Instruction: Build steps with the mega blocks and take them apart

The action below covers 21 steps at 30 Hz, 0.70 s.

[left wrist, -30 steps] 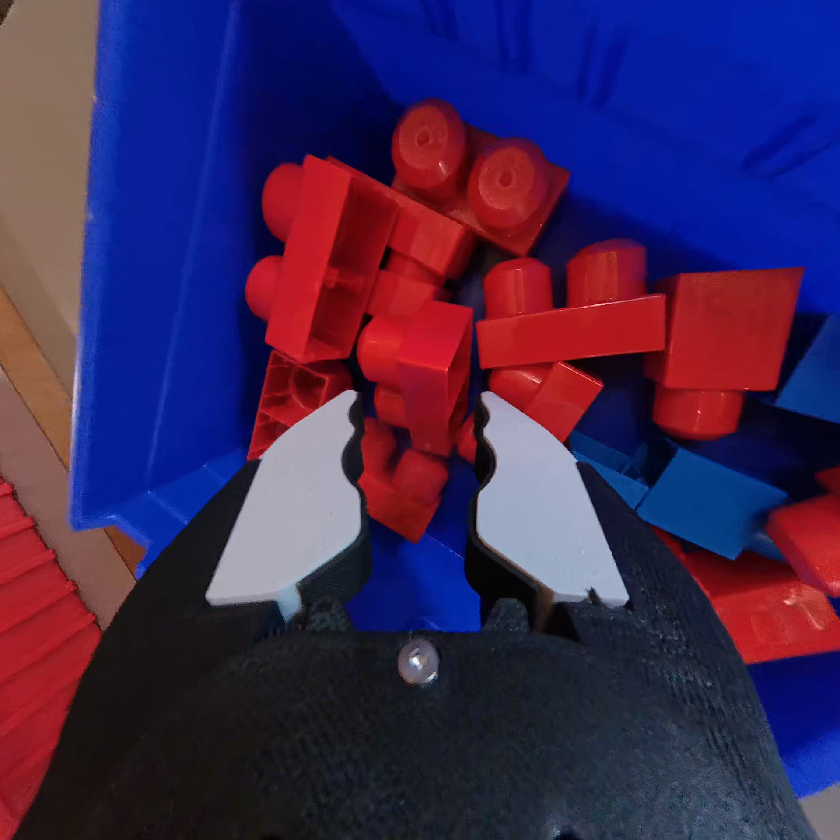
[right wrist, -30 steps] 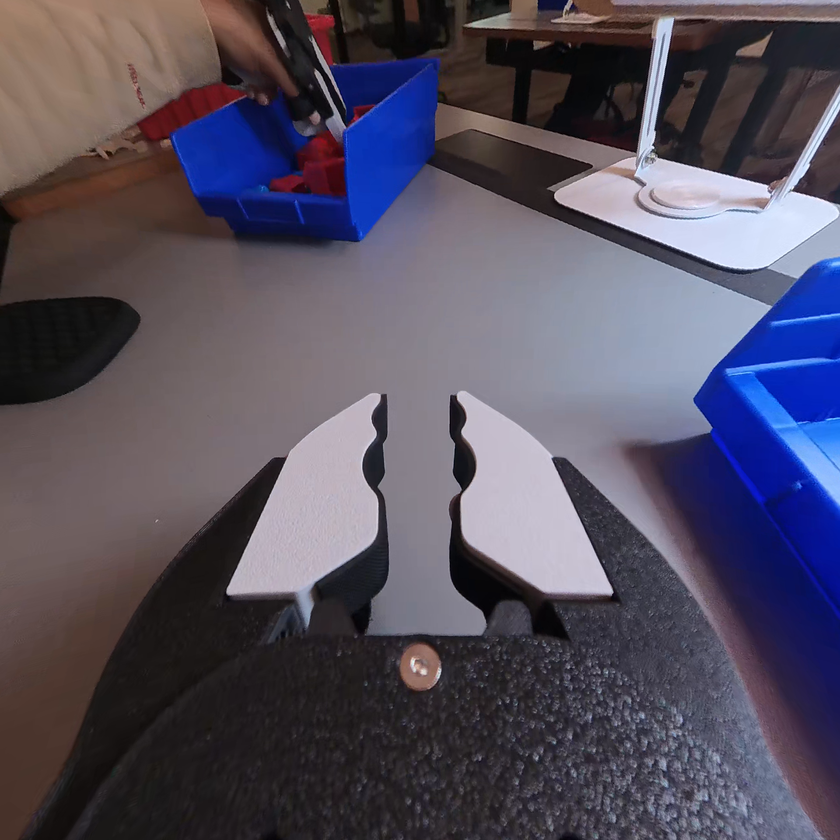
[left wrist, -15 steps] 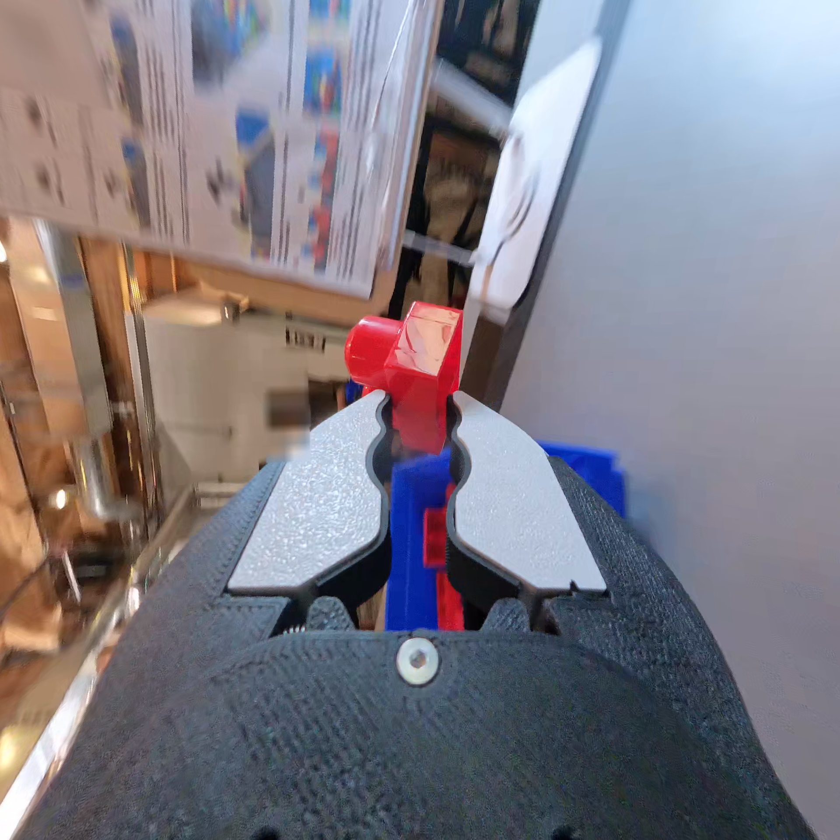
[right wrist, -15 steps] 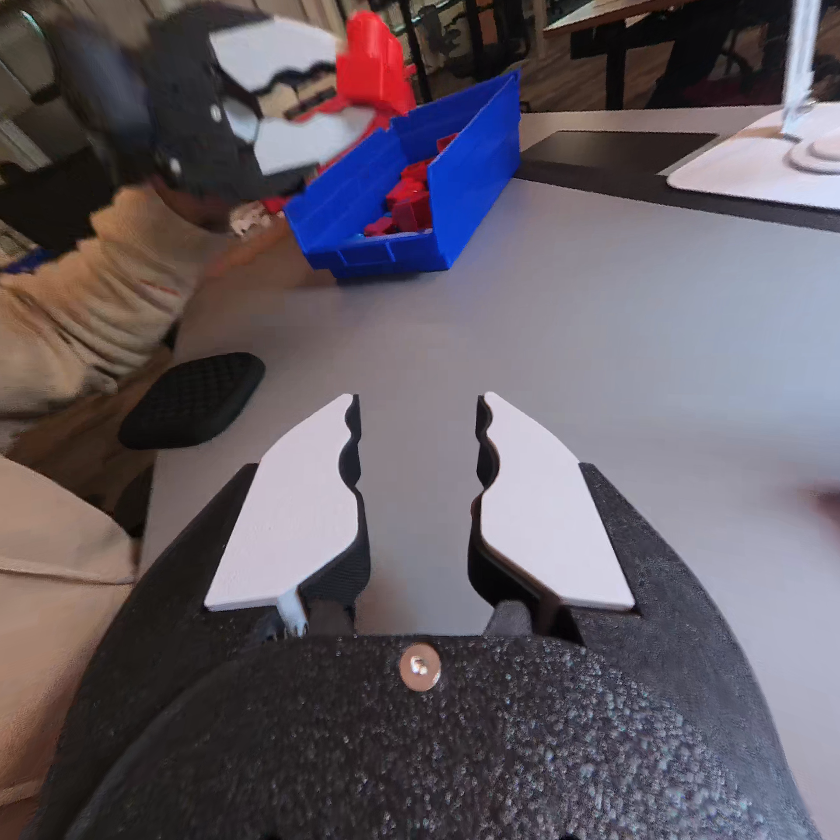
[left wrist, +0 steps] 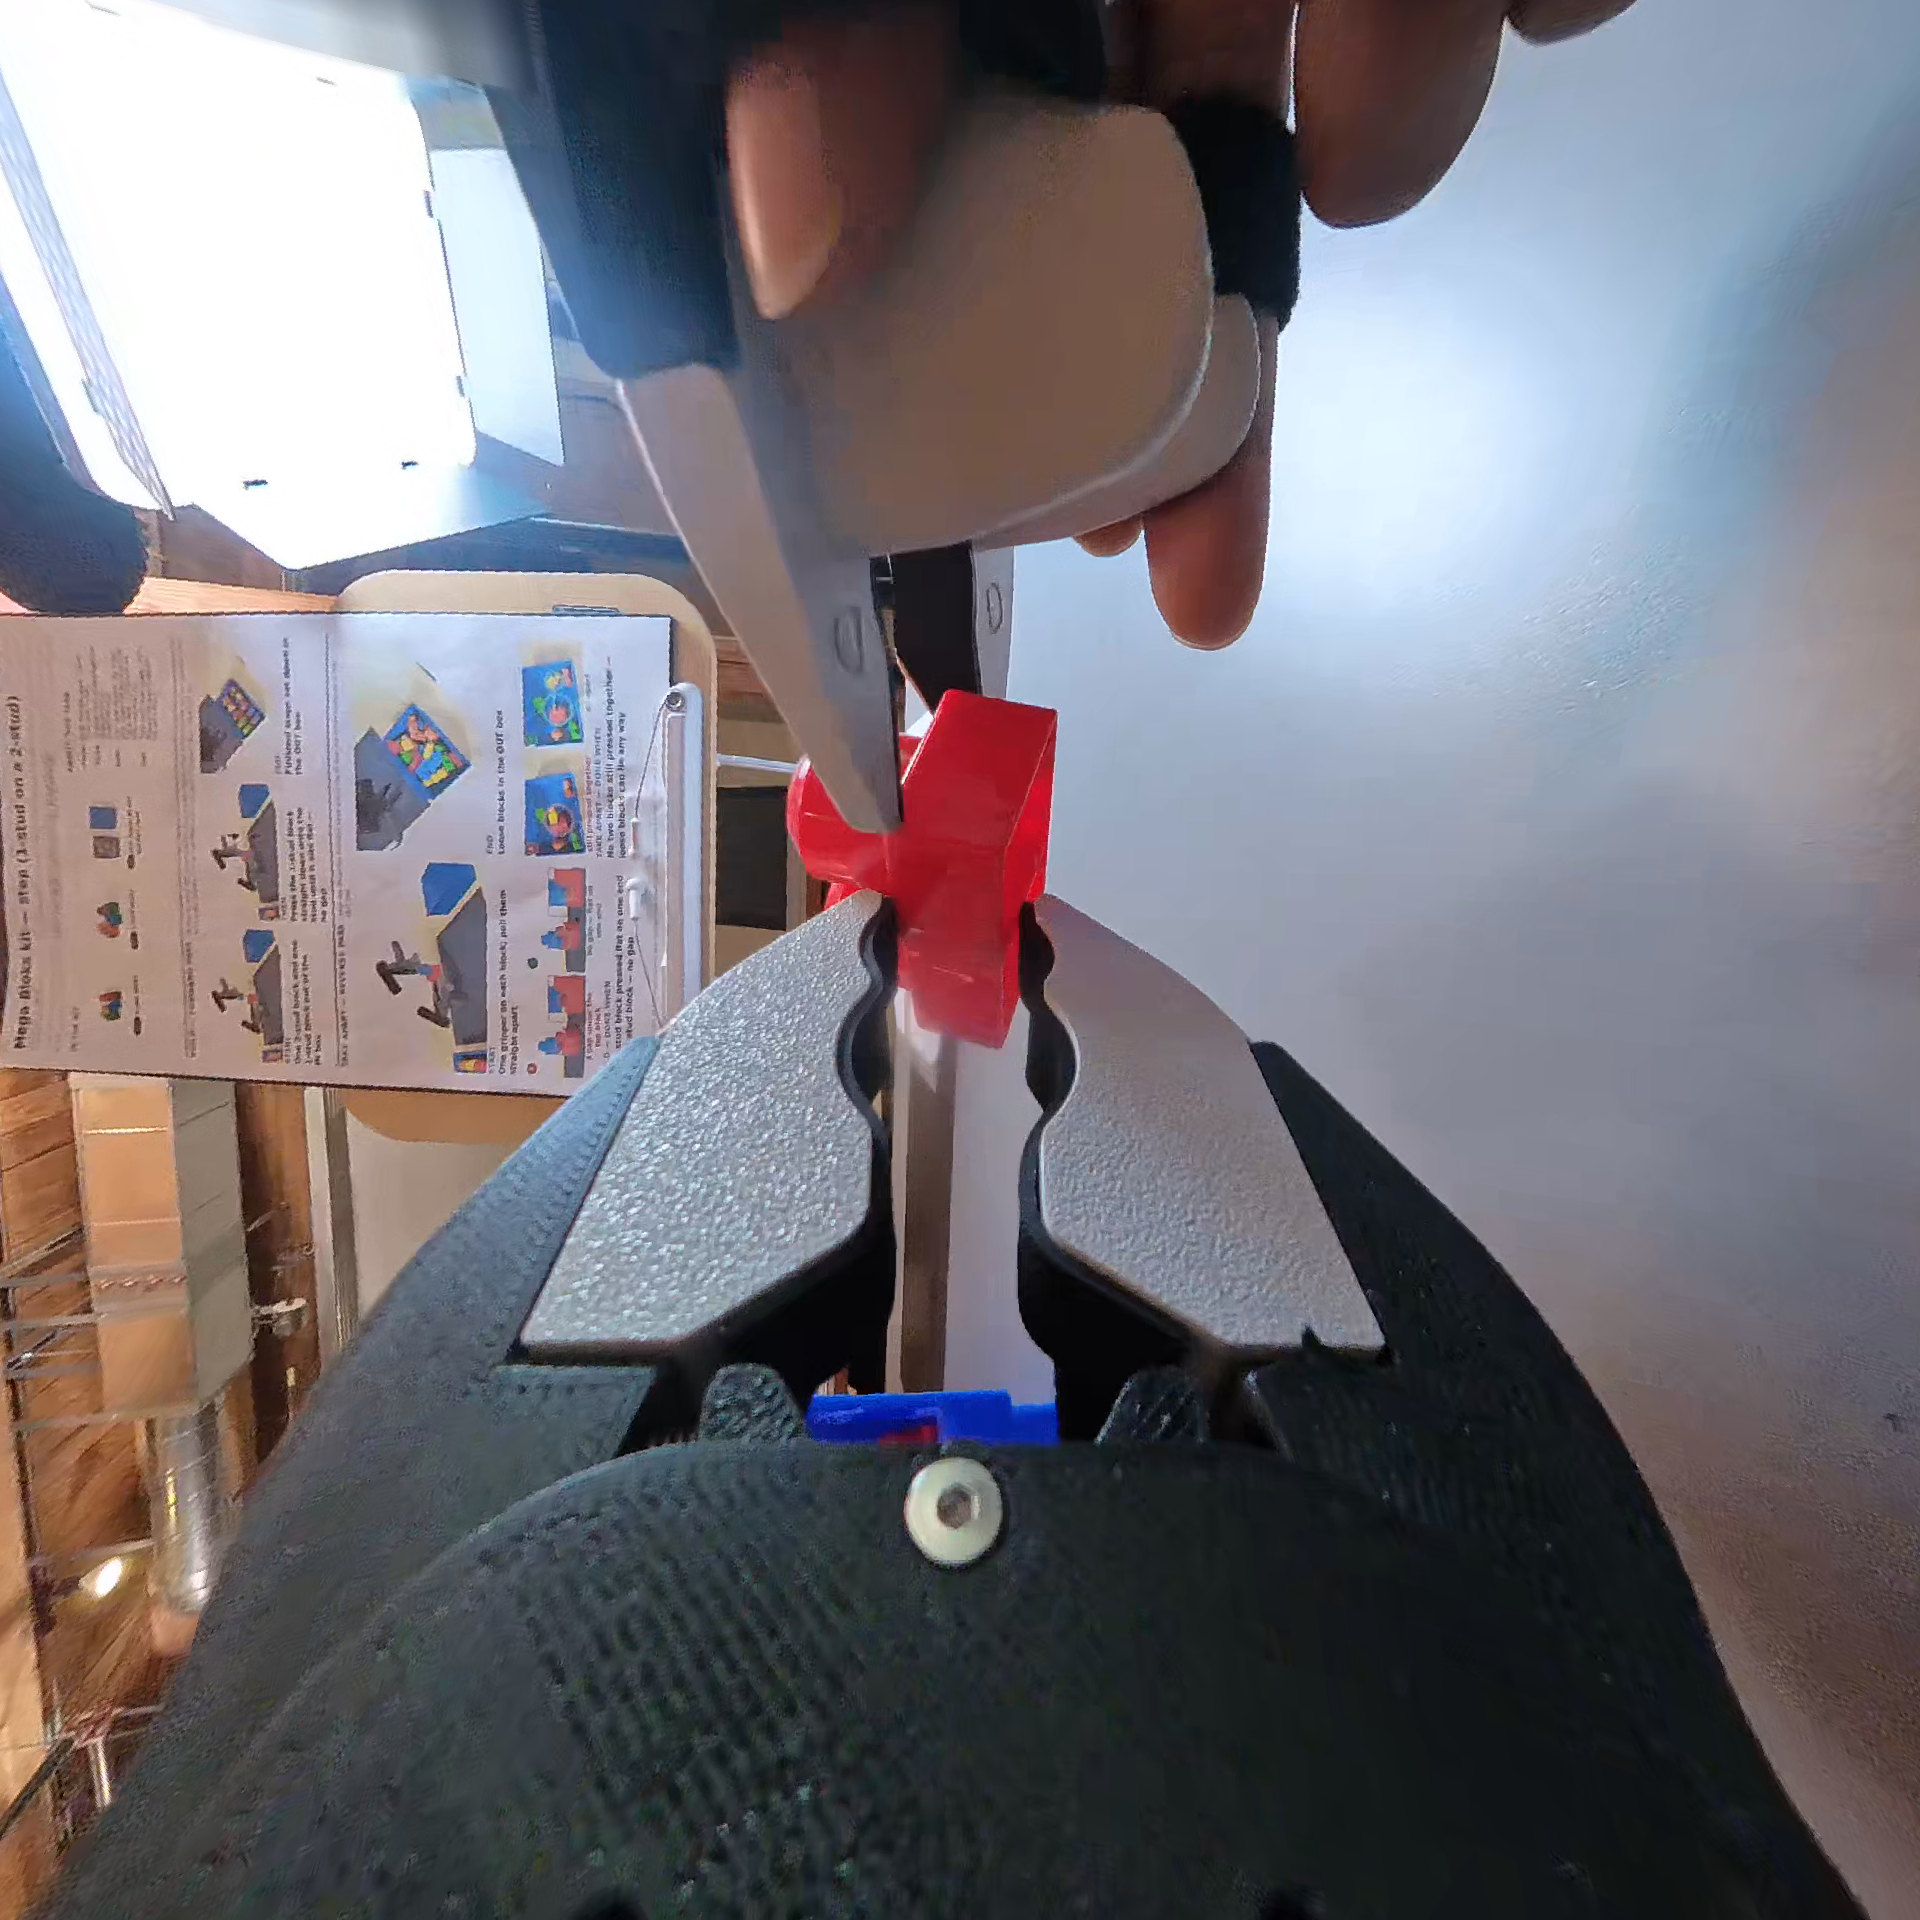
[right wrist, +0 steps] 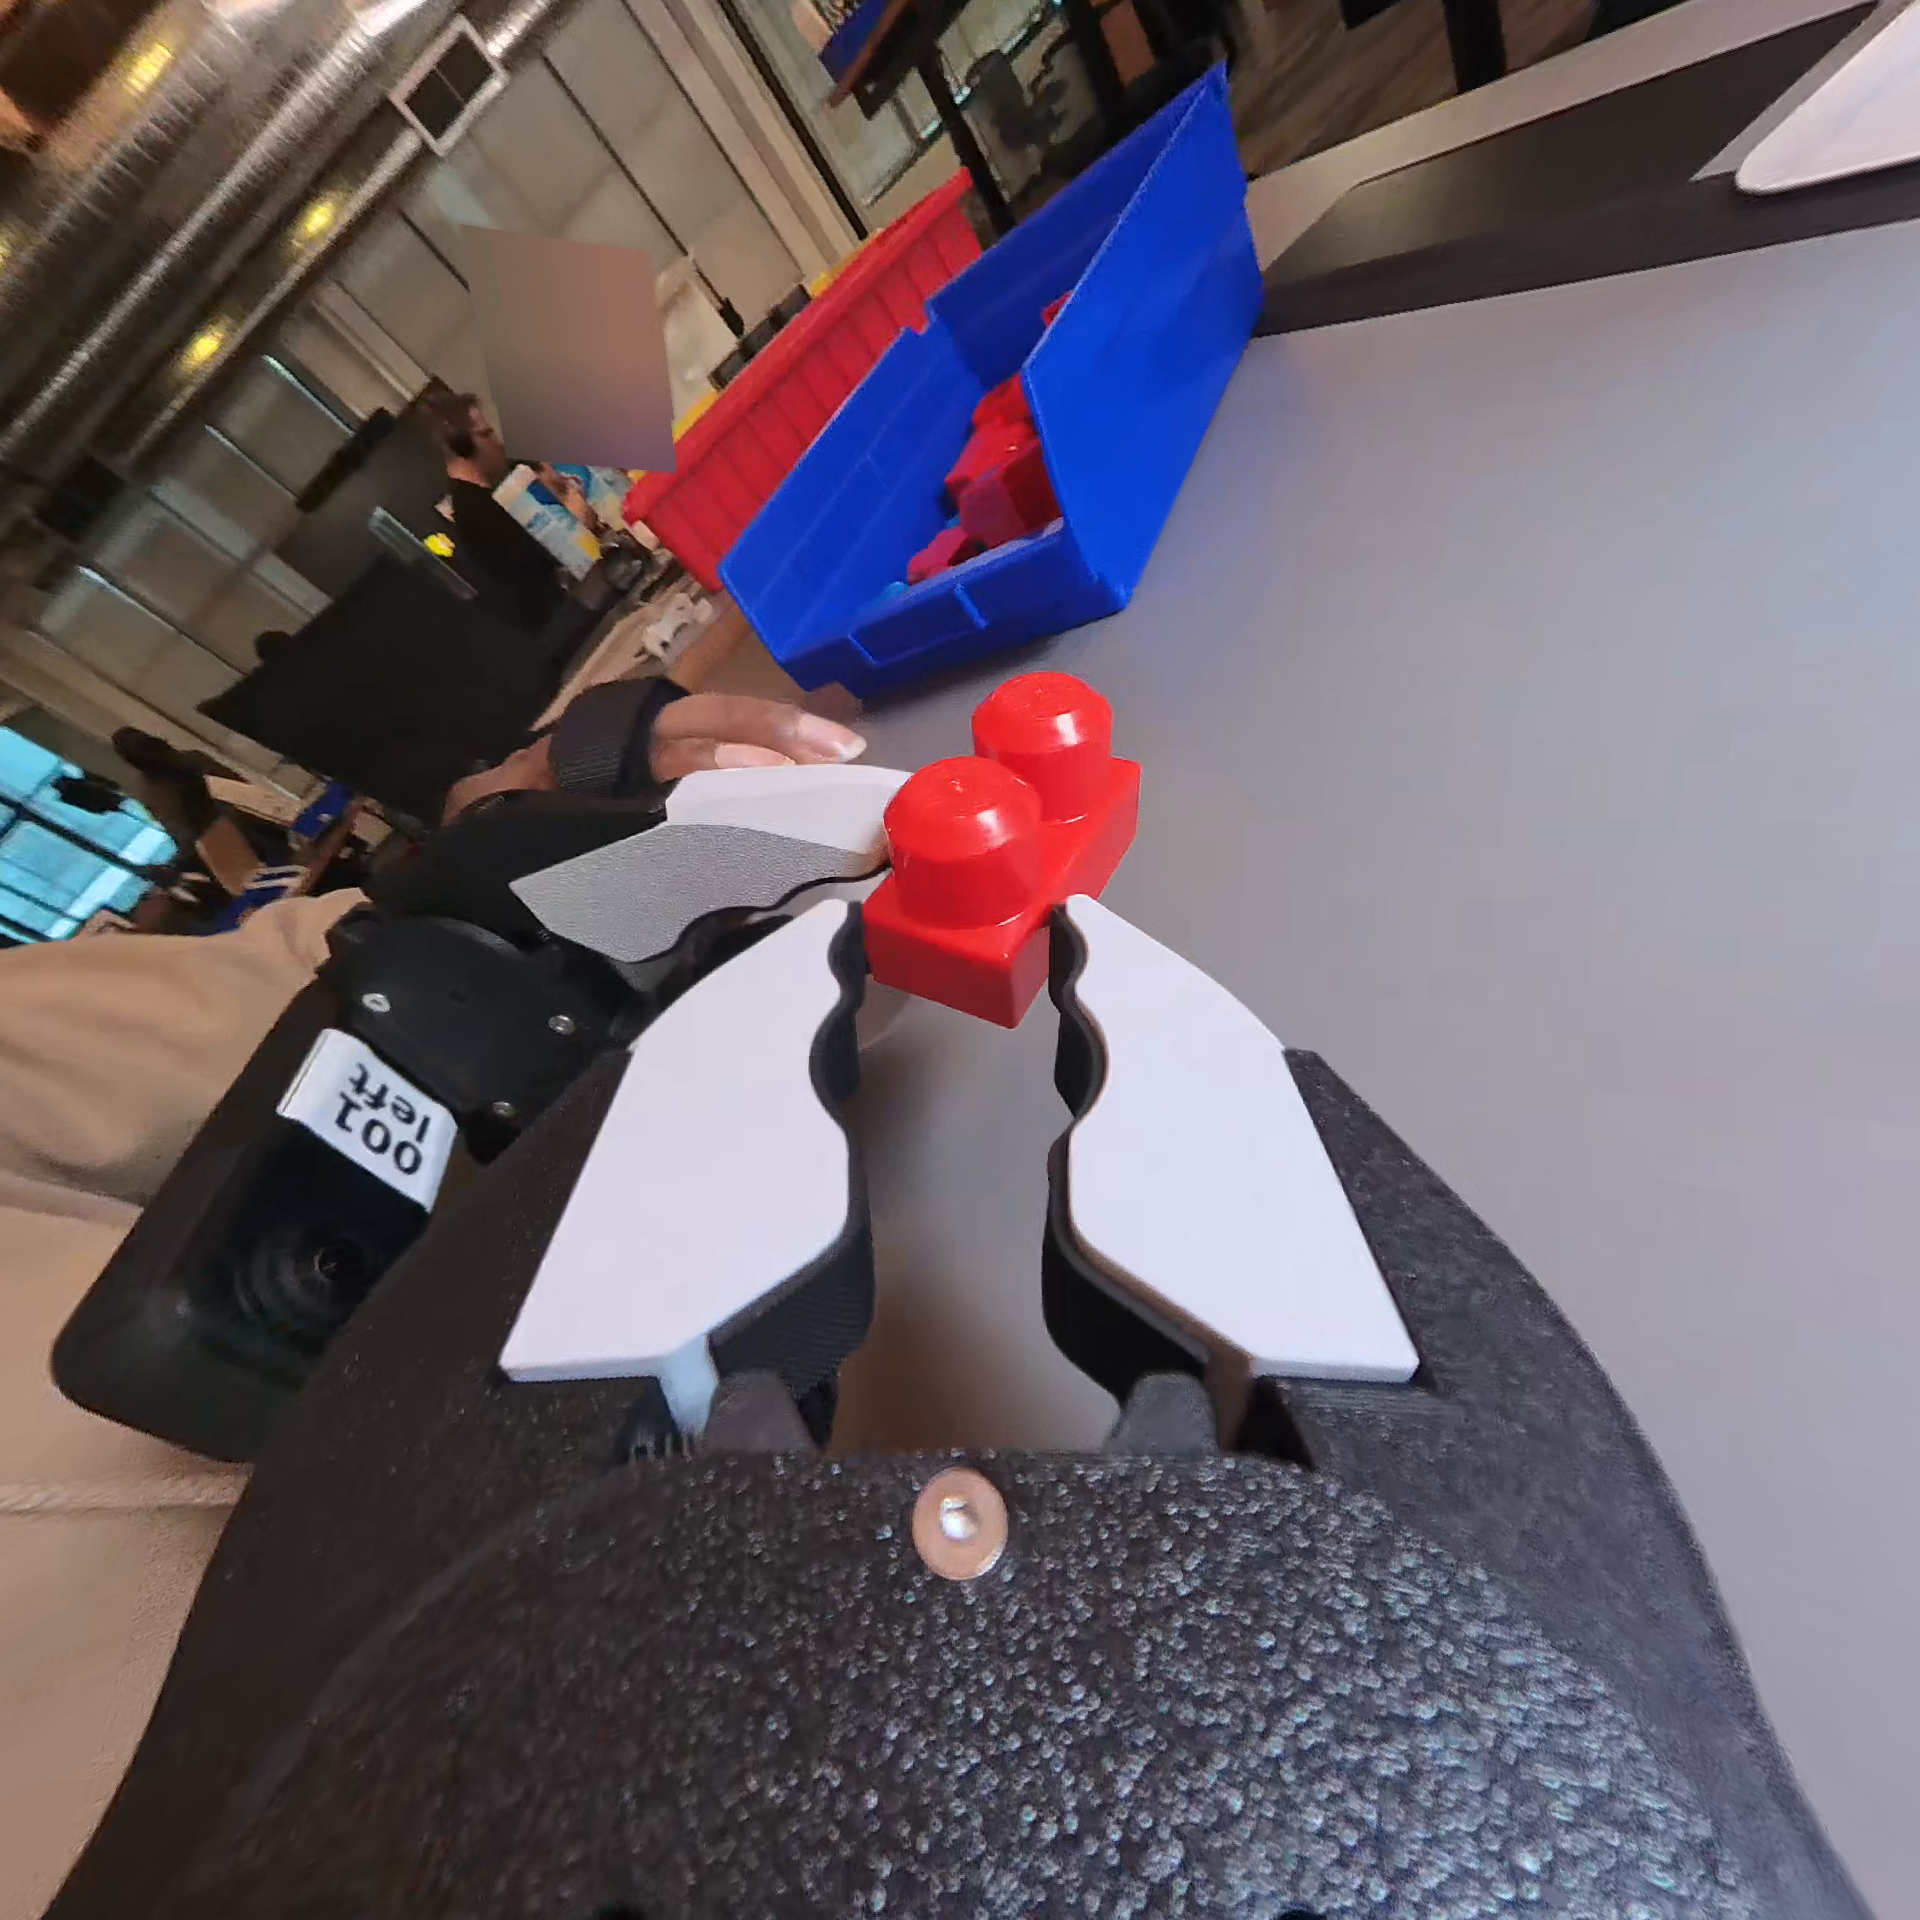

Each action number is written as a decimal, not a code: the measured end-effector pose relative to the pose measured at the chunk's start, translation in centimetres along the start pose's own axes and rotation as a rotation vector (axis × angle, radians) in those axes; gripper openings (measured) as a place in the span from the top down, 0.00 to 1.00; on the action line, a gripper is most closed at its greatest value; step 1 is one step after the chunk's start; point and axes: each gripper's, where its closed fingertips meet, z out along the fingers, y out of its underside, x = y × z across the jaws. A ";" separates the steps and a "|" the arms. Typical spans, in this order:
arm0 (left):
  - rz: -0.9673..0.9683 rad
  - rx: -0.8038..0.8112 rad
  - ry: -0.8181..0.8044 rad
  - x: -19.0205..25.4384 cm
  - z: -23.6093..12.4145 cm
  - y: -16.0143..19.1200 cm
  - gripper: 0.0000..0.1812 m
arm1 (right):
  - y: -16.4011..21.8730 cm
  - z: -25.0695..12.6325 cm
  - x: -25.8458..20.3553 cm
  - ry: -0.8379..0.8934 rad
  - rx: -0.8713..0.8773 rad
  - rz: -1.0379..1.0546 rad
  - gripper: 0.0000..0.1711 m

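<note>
one red two-stud block (right wrist: 1000,907) — pinched by left gripper (left wrist: 956,914) and right gripper (right wrist: 951,920) both

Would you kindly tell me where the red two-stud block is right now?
The red two-stud block is held off the grey table, pinched between the left tool and the right tool, with the blue bin behind it.

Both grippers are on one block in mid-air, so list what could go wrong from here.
1. The red two-stud block is pinched only at the fingertips of the left gripper and right gripper; uneven release could let it twist or drop onto the grey table.
2. The grippers cross closely, so their fingers may collide.
3. The blue bin is well off, so a dropped block would probably stay loose on the table.
</note>
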 end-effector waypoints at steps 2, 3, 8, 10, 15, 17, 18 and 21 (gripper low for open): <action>0.003 0.007 -0.012 0.0 -0.1 -0.2 0.88 | 0.2 -0.1 -0.1 -0.034 -0.017 0.050 0.80; 0.002 0.017 -0.021 -0.1 -0.2 -0.3 0.88 | 0.3 -0.1 -0.2 -0.043 -0.022 0.055 0.79; -0.008 0.030 -0.015 -0.1 -0.2 -0.7 0.88 | 1.2 0.2 -0.4 -0.044 -0.086 0.008 0.71; 0.000 0.028 -0.020 -0.1 -0.2 -0.6 0.88 | 0.9 0.3 -0.2 -0.008 -0.050 -0.042 0.75; -0.075 0.094 0.021 -0.2 -0.6 -0.8 0.88 | 0.5 -0.3 -0.4 -0.038 -0.051 -0.099 0.78; -0.187 0.156 0.095 -0.5 -1.0 -0.6 0.83 | 0.6 -0.7 -0.4 -0.045 -0.071 -0.166 0.78; -0.291 0.203 0.159 -0.7 -1.4 -0.6 0.80 | 0.4 -1.0 -0.5 -0.056 -0.068 -0.211 0.78; -0.730 0.391 0.414 -1.8 -3.3 -1.1 0.73 | -0.2 -2.6 -1.9 -0.162 -0.053 -0.315 0.78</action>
